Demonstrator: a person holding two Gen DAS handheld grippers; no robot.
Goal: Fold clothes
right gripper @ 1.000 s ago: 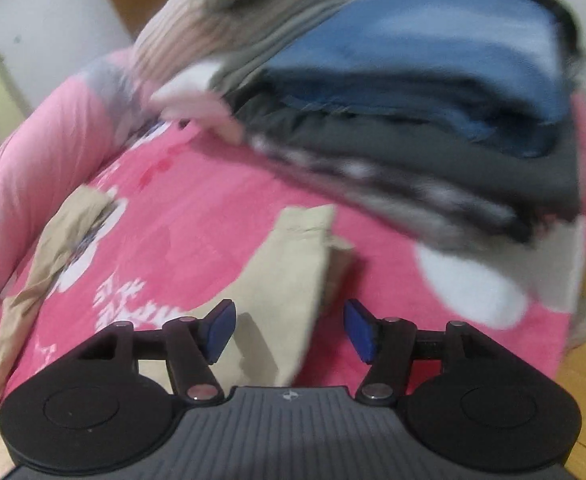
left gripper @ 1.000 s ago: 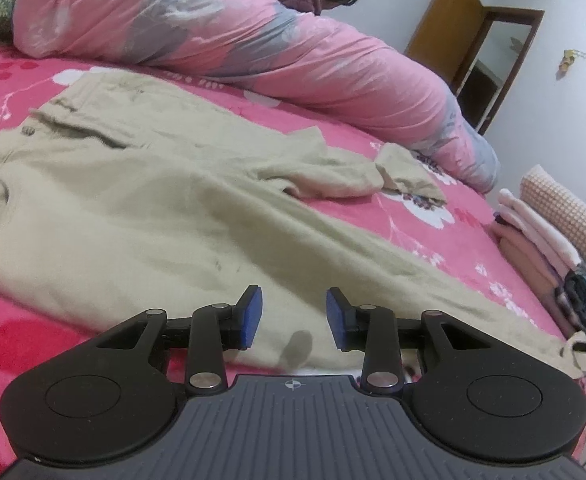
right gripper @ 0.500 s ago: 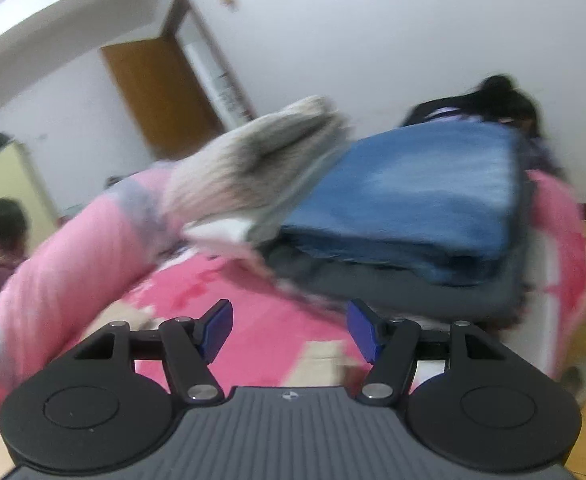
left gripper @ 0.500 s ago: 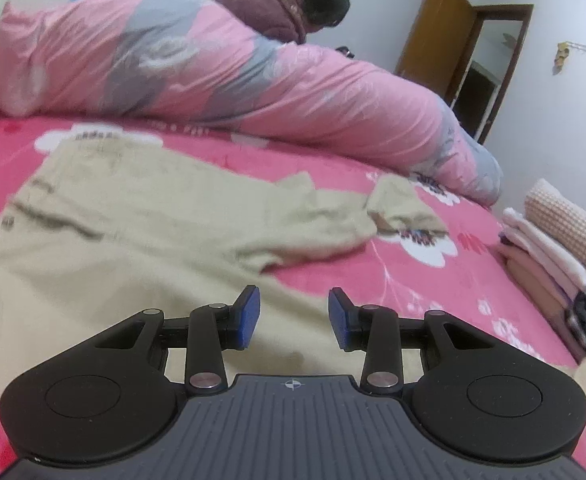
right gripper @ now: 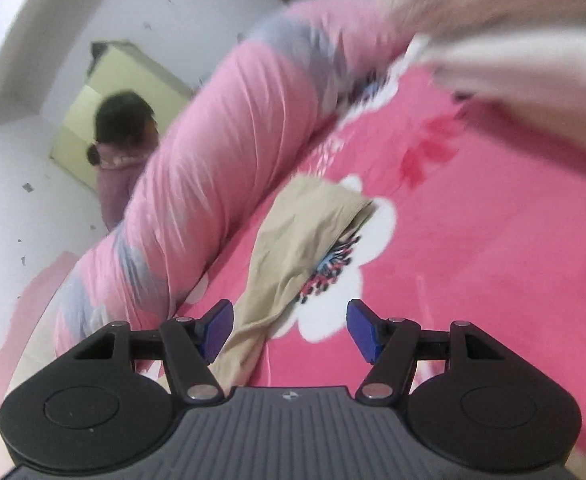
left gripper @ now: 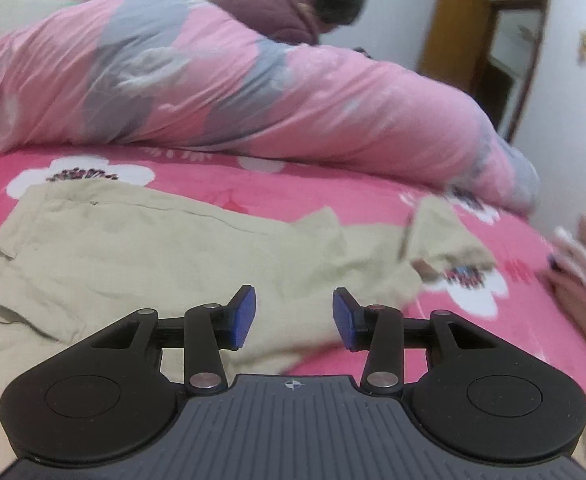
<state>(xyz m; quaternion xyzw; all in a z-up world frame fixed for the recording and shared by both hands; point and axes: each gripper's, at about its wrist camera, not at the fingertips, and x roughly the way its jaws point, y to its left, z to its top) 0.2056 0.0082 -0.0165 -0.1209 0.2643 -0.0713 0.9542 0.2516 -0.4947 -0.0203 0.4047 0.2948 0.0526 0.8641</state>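
Beige trousers (left gripper: 141, 248) lie spread on the pink flowered bedsheet (left gripper: 277, 188), one leg end (left gripper: 441, 236) folded over at the right. My left gripper (left gripper: 294, 317) hovers above the trousers' middle, its jaws opening, nothing between the blue pads. In the right wrist view a beige trouser leg (right gripper: 305, 224) runs up the sheet (right gripper: 473, 240) from under my right gripper (right gripper: 289, 330). That gripper is open and empty, above the leg.
A rolled pink and grey quilt (left gripper: 253, 92) lies along the bed's far side, quilt (right gripper: 221, 152) also in the right wrist view. A person in a purple jacket (left gripper: 285, 8) stands behind it. Stacked folded clothes (right gripper: 493, 20) sit at the right; a brown door (left gripper: 453, 28) is beyond.
The left gripper has moved across the trousers toward the far leg and its jaws have widened slightly. The right gripper has swung away from the stack of folded clothes to the far trouser leg.
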